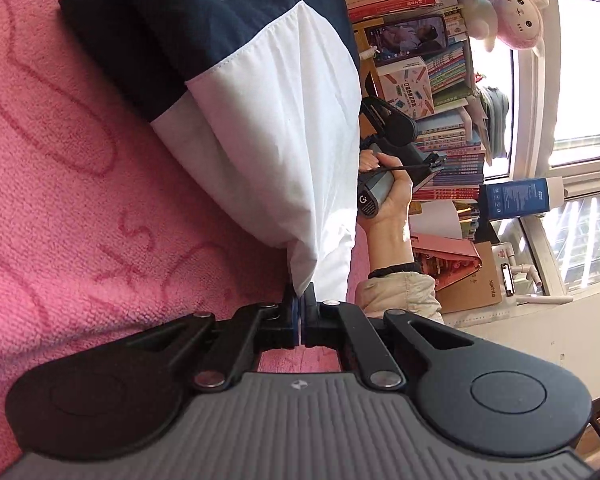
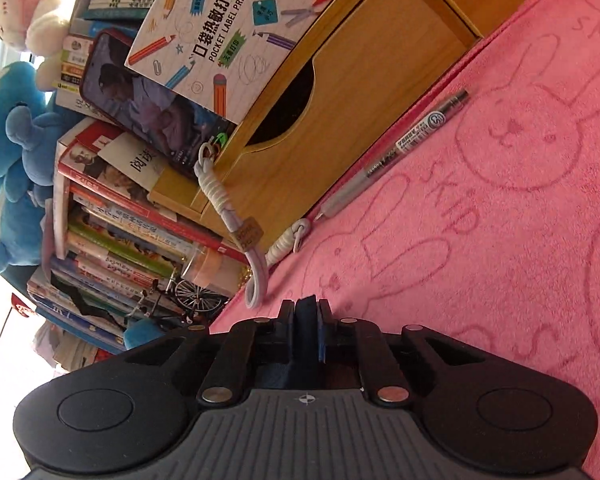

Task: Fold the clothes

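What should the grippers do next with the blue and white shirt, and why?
Probably carry the white edge across onto the navy part. The left gripper already pinches the shirt at its white edge, lifted off the pink towel; the right gripper is shut on something dark blue, seemingly cloth.

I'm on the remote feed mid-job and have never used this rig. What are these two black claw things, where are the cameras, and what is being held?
Each black claw is a hand-held gripper that a person carries, with a fisheye camera looking forward along its two fingers, so both pictures appear tilted.

The left wrist view shows the left hand-held gripper shut on the white edge of a navy and white garment, which hangs over a pink towel. Behind it, the person's hand carries the other tool.

The right wrist view shows the right hand-held gripper closed, with dark blue cloth between its fingers. Ahead lie the same towel, a pen, a wooden organiser and books.
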`<state>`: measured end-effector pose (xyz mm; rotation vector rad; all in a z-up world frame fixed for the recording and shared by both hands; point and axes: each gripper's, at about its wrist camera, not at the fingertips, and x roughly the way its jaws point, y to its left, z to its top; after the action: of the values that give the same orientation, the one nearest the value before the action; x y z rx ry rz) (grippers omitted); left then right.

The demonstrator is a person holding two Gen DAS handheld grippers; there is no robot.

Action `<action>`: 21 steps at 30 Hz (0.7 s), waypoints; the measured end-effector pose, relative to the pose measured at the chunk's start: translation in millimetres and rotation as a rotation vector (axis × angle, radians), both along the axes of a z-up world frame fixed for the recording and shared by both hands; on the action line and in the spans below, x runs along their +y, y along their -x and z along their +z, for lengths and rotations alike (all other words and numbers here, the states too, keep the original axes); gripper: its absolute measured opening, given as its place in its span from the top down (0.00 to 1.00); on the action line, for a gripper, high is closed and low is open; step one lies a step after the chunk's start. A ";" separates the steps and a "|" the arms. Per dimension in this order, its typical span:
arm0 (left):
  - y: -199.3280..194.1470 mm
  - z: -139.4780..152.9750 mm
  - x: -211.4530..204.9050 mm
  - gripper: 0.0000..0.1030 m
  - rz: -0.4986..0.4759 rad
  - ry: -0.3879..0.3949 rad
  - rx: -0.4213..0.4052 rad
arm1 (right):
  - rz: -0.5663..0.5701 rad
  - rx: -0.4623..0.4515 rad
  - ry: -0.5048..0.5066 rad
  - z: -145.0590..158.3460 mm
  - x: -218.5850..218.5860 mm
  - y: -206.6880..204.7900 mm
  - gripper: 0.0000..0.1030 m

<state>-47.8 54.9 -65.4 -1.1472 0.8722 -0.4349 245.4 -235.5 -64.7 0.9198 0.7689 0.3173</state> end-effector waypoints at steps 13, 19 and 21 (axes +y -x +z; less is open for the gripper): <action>13.0 15.9 -6.1 0.82 -0.104 -0.115 -0.122 | 0.274 -0.390 0.488 87.2 22.7 133.7 0.37; 63.9 50.7 -8.3 0.33 -0.239 -0.428 -0.337 | 0.413 -0.475 0.586 96.9 46.0 225.8 0.28; 81.8 59.3 3.1 0.32 -0.263 -0.523 -0.396 | 0.428 -0.472 0.599 94.1 49.7 241.1 0.28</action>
<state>-129.6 58.0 -6.0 -0.4445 0.7275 -0.5835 4.3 -185.7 29.4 0.0947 0.5617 0.6125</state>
